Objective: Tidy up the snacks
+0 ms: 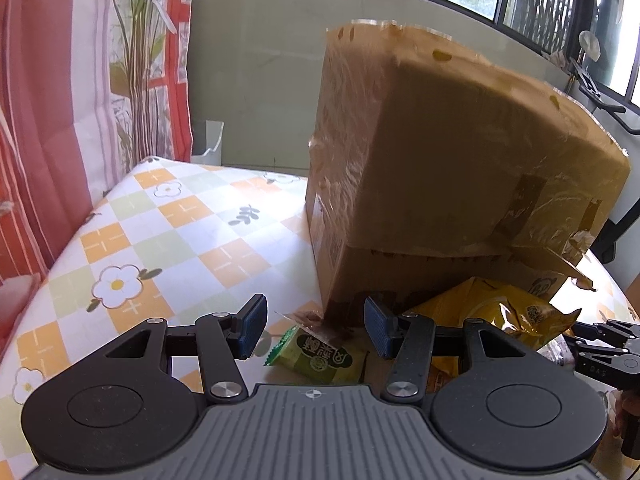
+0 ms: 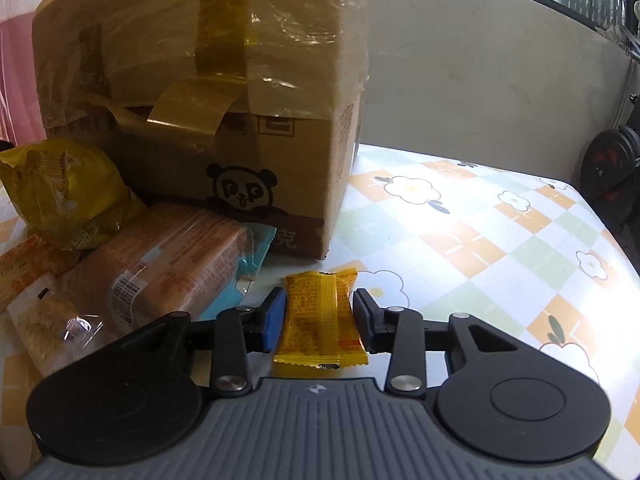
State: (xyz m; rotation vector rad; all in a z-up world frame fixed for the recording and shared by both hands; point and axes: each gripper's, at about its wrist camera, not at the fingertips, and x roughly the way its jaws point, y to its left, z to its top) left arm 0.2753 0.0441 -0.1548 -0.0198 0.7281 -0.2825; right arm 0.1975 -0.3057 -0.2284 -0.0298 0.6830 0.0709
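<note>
Taped cardboard box [image 2: 192,92] contents hidden; right gripper [image 2: 319,322] pads touching orange snack packet [image 2: 320,320]; left gripper [image 1: 316,326] half-open, empty.

Left gripper [image 1: 315,330] jaws apart; right gripper [image 2: 320,322] — narrower.

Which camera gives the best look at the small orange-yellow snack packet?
The right wrist view: the orange-yellow snack packet lies on the tablecloth, unobstructed, between the right gripper's pads. The left wrist view does not show it, only other snacks.

Green snack packet [image 1: 320,356] between tool [image 1: 316,330] pads, seemingly untouched
</note>
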